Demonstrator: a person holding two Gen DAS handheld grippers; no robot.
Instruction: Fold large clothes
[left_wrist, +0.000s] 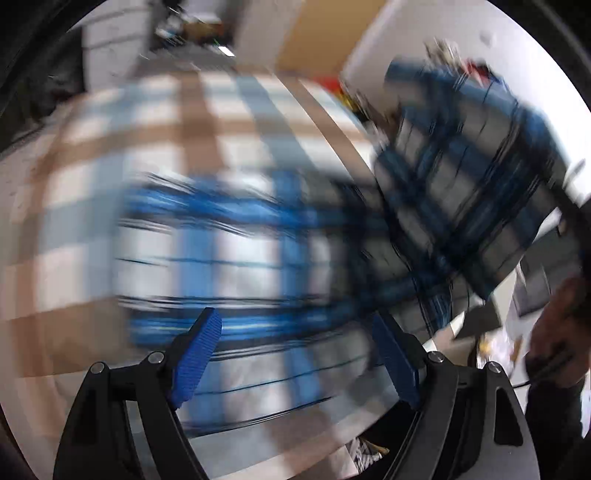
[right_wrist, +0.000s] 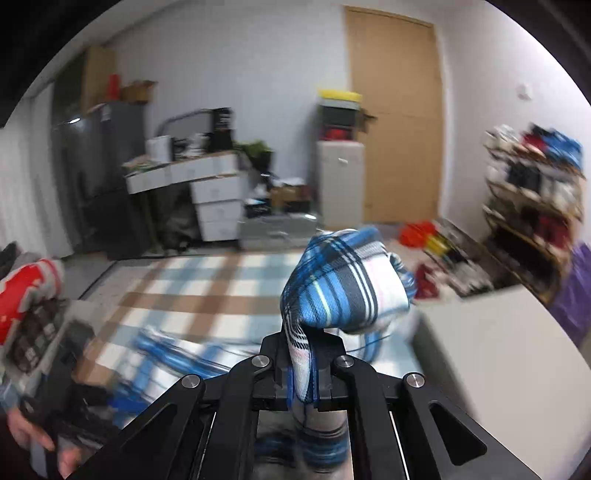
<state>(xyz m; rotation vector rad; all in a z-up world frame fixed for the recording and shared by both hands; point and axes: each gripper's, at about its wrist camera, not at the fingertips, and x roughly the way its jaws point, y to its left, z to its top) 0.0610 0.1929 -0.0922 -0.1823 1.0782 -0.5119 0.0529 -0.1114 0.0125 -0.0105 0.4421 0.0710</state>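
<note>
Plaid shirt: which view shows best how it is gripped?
The right wrist view: the plaid shirt sits sharp, pinched in the shut right claw. The left wrist view shows it only as blur.

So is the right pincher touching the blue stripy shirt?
Touching. In the right wrist view the right gripper is shut on a fold of the blue plaid shirt, which bunches up above its closed fingers.

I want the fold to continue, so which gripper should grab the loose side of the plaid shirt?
Left gripper: it is open above the plaid shirt; the right gripper is already shut on it.
</note>
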